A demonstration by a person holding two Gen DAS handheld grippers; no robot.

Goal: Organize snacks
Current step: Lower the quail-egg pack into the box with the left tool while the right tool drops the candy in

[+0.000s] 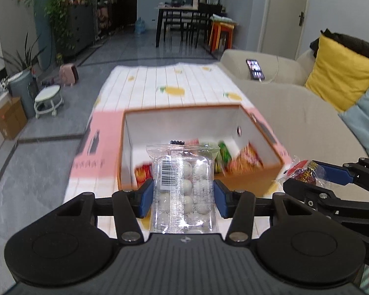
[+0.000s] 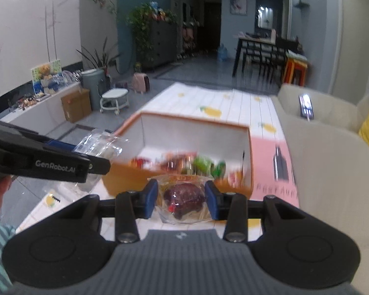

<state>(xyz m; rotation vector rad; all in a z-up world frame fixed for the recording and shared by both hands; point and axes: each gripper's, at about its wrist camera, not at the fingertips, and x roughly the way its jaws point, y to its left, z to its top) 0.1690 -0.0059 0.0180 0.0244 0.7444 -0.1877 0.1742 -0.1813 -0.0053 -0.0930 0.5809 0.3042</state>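
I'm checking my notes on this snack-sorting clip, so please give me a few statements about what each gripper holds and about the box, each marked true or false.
1. The left gripper holds a clear pack of white balls. True.
2. The right gripper is empty. False: it is shut on a dark red snack in clear wrap.
3. The box already has snacks inside. True.
4. The box is closed with a lid. False: it is open on top.
5. A phone lies on the sofa. True.

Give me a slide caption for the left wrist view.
Left gripper holds a clear egg pack before the open snack box.
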